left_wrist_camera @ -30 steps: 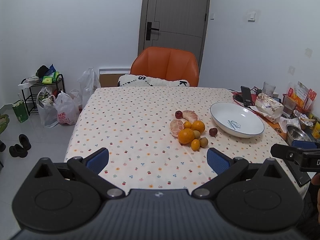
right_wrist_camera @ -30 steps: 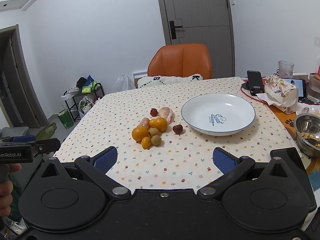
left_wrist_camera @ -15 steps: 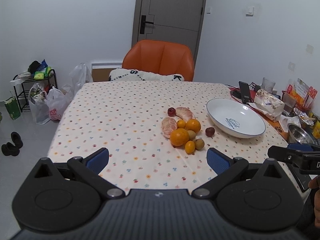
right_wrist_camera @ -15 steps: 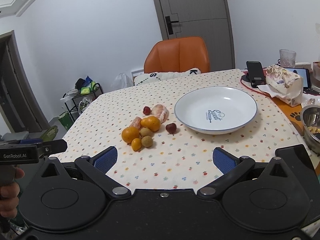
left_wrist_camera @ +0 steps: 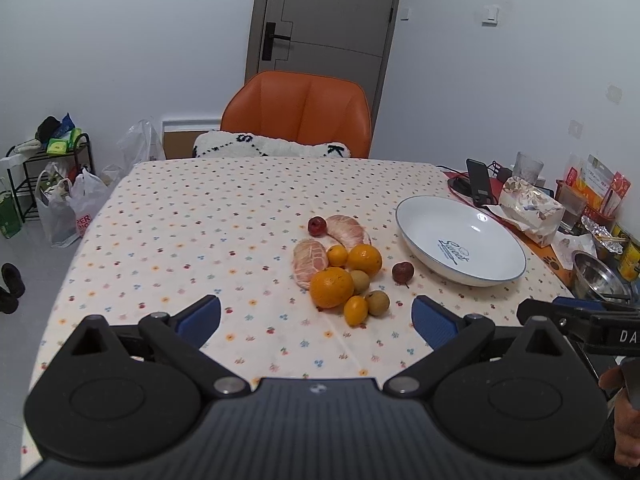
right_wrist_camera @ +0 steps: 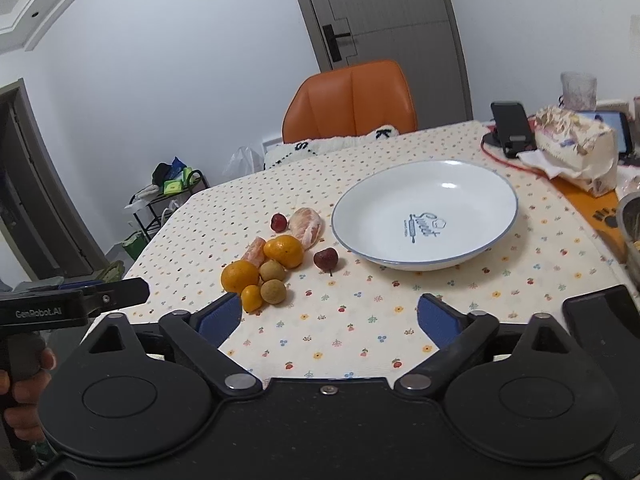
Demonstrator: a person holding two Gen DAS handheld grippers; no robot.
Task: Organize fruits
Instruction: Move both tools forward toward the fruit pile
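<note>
A heap of fruit [left_wrist_camera: 340, 268] lies mid-table on the dotted cloth: oranges [left_wrist_camera: 331, 287], peeled citrus halves [left_wrist_camera: 308, 261], small brown and yellow fruits, and two dark red ones [left_wrist_camera: 402, 272]. An empty white plate [left_wrist_camera: 460, 240] with a blue rim stands to its right. My left gripper [left_wrist_camera: 317, 316] is open, hovering just short of the heap. My right gripper [right_wrist_camera: 329, 316] is open too, with the heap [right_wrist_camera: 268, 264] ahead on its left, the red fruit [right_wrist_camera: 326, 259] in front and the plate [right_wrist_camera: 424, 216] ahead on its right.
An orange chair [left_wrist_camera: 298, 114] with a white cushion stands at the far side. On the table's right are a phone on a stand [left_wrist_camera: 478, 184], a tissue pack [left_wrist_camera: 530, 208], a metal bowl [left_wrist_camera: 600, 278] and packets. Bags and a rack [left_wrist_camera: 52, 184] are on the floor at left.
Both grippers have come closer to the table, so the fruit and the plate look larger. The jaws stay open. No fruit has moved.
</note>
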